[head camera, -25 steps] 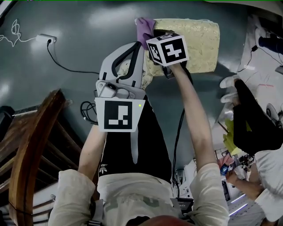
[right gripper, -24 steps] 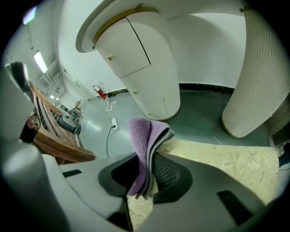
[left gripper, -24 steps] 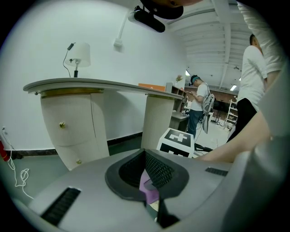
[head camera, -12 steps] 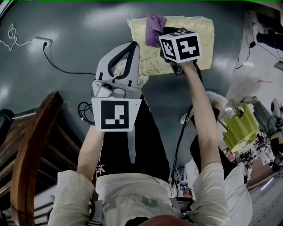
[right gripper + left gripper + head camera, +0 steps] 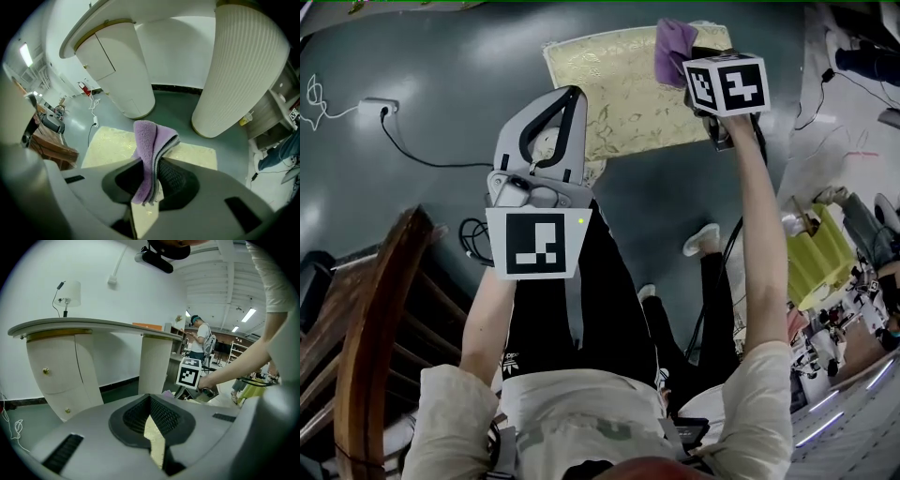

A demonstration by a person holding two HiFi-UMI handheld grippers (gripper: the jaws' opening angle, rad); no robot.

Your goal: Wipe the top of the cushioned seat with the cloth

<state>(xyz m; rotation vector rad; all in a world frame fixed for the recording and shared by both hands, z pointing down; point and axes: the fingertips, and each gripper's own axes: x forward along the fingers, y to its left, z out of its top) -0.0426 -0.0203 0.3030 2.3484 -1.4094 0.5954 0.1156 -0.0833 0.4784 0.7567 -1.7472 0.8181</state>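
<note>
The cushioned seat (image 5: 619, 89) is a pale yellow patterned pad standing on the dark floor. My right gripper (image 5: 694, 58) is shut on a folded purple cloth (image 5: 673, 45) and holds it over the seat's far right part. In the right gripper view the cloth (image 5: 151, 140) sticks up between the pads, with the seat (image 5: 110, 145) below it. My left gripper (image 5: 572, 92) hangs over the seat's near left corner, shut on nothing. In the left gripper view, a sliver of seat (image 5: 157, 441) shows under the left gripper (image 5: 150, 401).
A dark wooden chair (image 5: 366, 309) stands at the left. A power strip and cable (image 5: 380, 108) lie on the floor. White ribbed desk pedestals (image 5: 239, 70) rise just beyond the seat. A yellow object (image 5: 811, 267) sits at the right. A person (image 5: 202, 336) stands far behind.
My right gripper has carried the cloth rightward along the seat's far edge, from its left corner to its right part. The left gripper kept its place near the near left corner.
</note>
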